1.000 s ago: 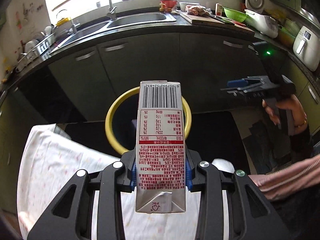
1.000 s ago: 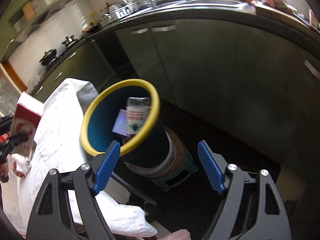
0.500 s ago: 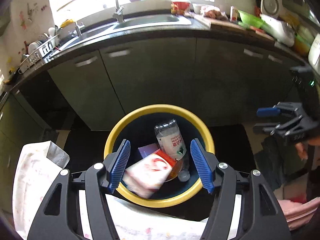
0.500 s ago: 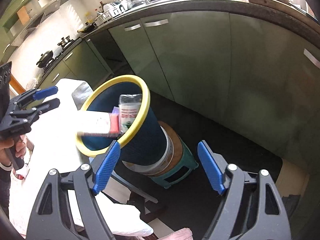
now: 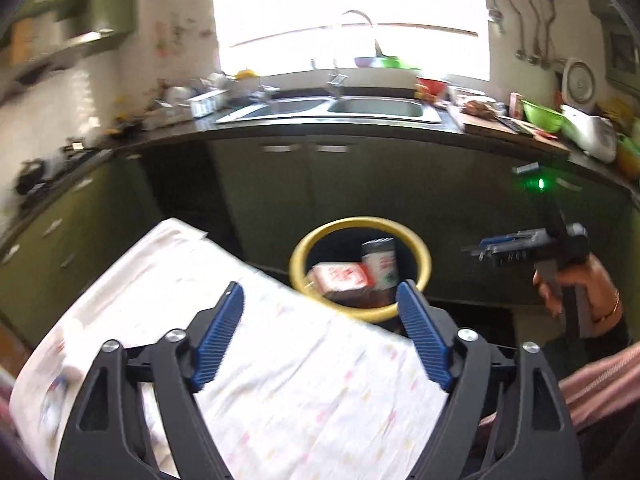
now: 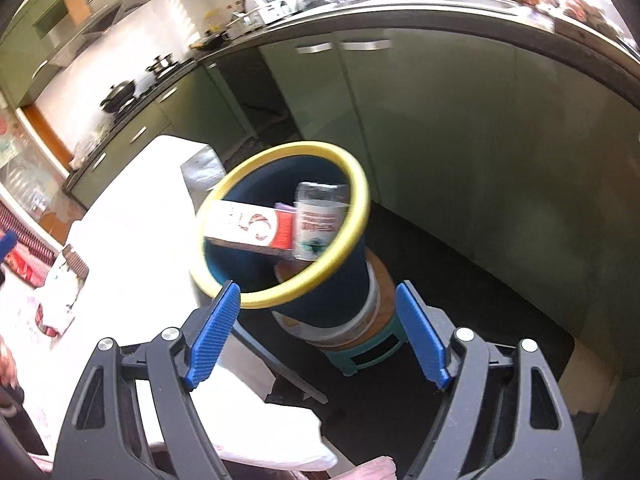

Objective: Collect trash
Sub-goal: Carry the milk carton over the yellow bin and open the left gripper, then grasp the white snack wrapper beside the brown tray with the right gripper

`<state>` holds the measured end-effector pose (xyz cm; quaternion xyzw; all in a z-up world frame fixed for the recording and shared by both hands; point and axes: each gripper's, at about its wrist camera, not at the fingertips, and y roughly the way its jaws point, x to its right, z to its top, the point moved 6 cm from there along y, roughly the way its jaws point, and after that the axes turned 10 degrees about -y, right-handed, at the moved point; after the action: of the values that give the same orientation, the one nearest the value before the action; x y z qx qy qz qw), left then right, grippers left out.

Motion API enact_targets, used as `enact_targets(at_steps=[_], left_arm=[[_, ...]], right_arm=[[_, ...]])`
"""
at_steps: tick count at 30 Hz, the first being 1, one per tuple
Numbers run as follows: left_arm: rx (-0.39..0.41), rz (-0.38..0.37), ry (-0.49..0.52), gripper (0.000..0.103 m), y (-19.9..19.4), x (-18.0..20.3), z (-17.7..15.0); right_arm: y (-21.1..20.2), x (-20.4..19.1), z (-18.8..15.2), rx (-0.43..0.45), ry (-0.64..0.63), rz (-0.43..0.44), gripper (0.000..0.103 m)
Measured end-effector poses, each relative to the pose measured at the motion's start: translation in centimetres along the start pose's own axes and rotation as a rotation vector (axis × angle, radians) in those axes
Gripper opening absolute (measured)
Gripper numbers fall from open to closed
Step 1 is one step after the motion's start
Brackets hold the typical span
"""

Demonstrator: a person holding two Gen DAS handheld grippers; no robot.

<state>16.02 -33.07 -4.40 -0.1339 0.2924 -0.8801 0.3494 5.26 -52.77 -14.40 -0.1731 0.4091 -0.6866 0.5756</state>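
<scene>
White cloth covered the bench [image 5: 304, 376] nearest my cameras, and over it my left gripper [image 5: 320, 308] had pulled back from the bin, its blue fingers [image 5: 218, 340] having just been opening; they stood wide with nothing between them. A second before, those fingers had clamped the milk carton [image 6: 248, 226] upright in front of the bin; half a second on it was tumbling in. By this moment it lay tilted inside the yellow-rimmed bin [image 6: 352, 176], leaning against the plastic bottle [image 6: 320, 220] already there and poking up near the rim. My right gripper [image 6: 320, 312] hovered wide and empty, aimed down at the same bin, which stood on a small stool [image 6: 360, 356] just past the bench edge. Beyond it ran the green cabinets [image 5: 360, 184] and the sink [image 5: 376, 108] under a bright window. I judged this piece of trash delivered; what looked like a crumpled wrapper [image 6: 52, 312] on the bench seemed the next candidate.
</scene>
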Motion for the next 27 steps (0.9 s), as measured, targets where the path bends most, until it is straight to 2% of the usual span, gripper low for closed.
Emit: enact_targets(at_steps=[4,9,15,17,22,25,27], left_arm=[[0.03,0.154,-0.074,0.085,-4.5,-4.1,-4.3],[0.032,0.26,-0.206,0.09,-8.9,-9.1,-9.7],[0.025,0.385,-0.264,0.094,-12.0,-14.0,-15.1],[0.023,0.412,-0.288,0.096,-12.6,-15.3,-16.7],[0.016,0.418,-0.349,0.096,-13.2,-17.1,-19.1],[0.018,0.413,-0.372,0.096,-13.3,-17.6,-19.8],[0.021,0.41,-0.381,0.096,-13.2,-17.9,-20.0]], right_arm=[[1.0,-4.0,0.9,-0.02,-0.075,0.04,0.076],[2.7,-9.9,1.6,-0.054,-0.174,0.099,0.076],[4.5,-20.3,2.7,-0.082,-0.343,0.213,0.076],[5.0,-23.5,3.0,-0.088,-0.395,0.255,0.076],[5.6,-31.6,3.3,-0.089,-0.485,0.364,0.076],[7.0,-35.5,2.4,-0.148,-0.504,0.429,0.076],[7.8,-36.9,1.8,-0.181,-0.507,0.441,0.075]])
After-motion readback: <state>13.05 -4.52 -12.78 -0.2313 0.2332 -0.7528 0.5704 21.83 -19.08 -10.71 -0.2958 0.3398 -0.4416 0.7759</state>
